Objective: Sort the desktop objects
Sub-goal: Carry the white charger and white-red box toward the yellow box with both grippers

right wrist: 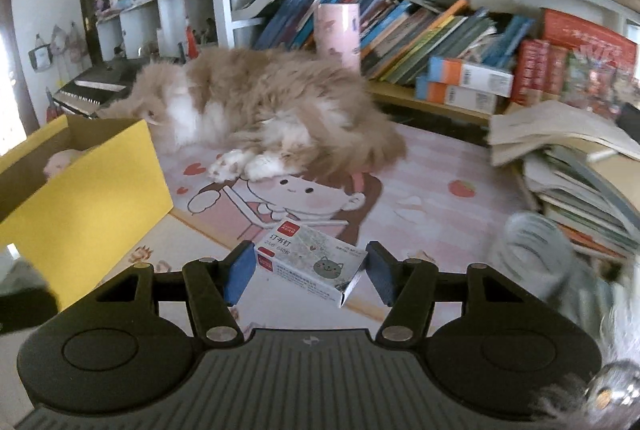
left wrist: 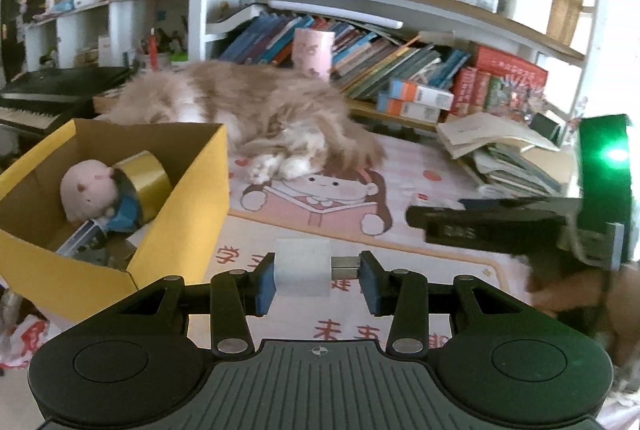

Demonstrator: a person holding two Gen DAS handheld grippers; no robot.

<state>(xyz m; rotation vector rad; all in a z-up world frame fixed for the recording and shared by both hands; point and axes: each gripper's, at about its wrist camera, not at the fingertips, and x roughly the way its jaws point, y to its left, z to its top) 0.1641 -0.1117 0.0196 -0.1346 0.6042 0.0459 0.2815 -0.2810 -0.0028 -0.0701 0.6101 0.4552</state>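
My left gripper [left wrist: 316,280] is shut on a white USB charger block [left wrist: 303,266]: the left pad presses its body and the right pad its metal plug, just right of the yellow cardboard box [left wrist: 182,214]. The box holds a pink plush [left wrist: 90,188], a gold tape roll [left wrist: 146,178] and other items. My right gripper [right wrist: 306,276] is shut on a small staples box [right wrist: 310,264] with a cat drawing, held above the pink desk mat [right wrist: 432,190]. The yellow box also shows in the right wrist view [right wrist: 88,194], at the left.
A fluffy ginger-and-white cat [left wrist: 248,110] lies on the mat behind both grippers. A stack of books and papers [left wrist: 504,154] sits at the right. Bookshelves [left wrist: 400,42] fill the back. The right gripper's body [left wrist: 516,226] shows at the right of the left wrist view.
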